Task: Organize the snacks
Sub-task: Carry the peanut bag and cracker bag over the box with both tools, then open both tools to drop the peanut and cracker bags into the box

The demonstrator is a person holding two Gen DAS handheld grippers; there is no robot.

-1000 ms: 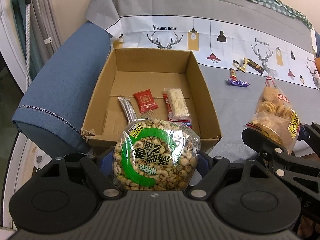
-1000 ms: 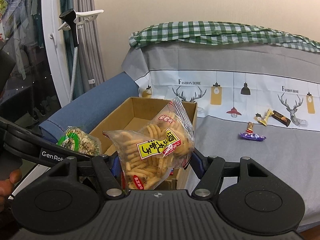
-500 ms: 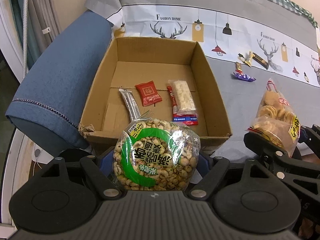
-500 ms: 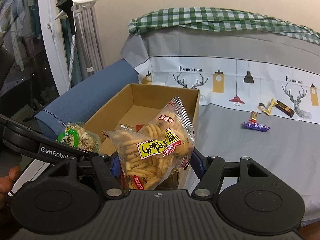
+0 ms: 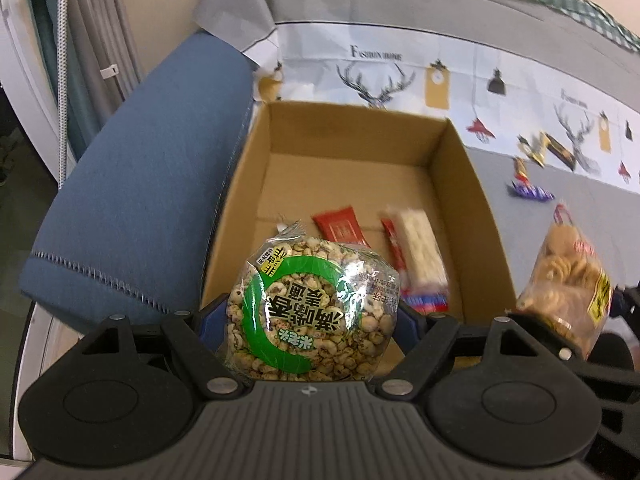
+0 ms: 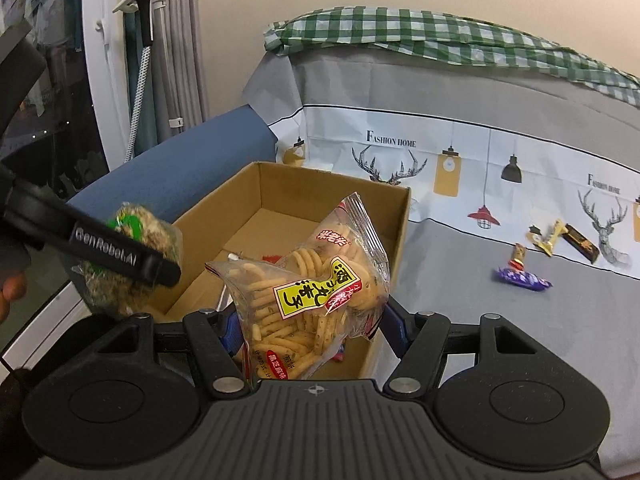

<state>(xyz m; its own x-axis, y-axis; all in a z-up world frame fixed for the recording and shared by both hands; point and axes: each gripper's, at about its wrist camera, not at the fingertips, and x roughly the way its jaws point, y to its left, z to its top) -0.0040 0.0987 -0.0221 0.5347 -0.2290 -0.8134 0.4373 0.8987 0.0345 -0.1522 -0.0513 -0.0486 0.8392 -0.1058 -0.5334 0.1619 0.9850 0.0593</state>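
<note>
The cardboard box sits on the sofa seat beside the blue armrest, a red packet and a white cracker pack on its floor. The left gripper clamps the green-ringed puffed-snack bag over the near wall; a release here could likely catch the rim and drop outside. The right gripper clamps the yellow-labelled cracker bag near the box's corner, beside the left gripper, so crowding risks a collision or crushed crackers.

— What is counted in the box?
— One box; three packets are seen inside.
— And elsewhere?
— Two bags are counted in grippers, and four candies on the sofa.
</note>
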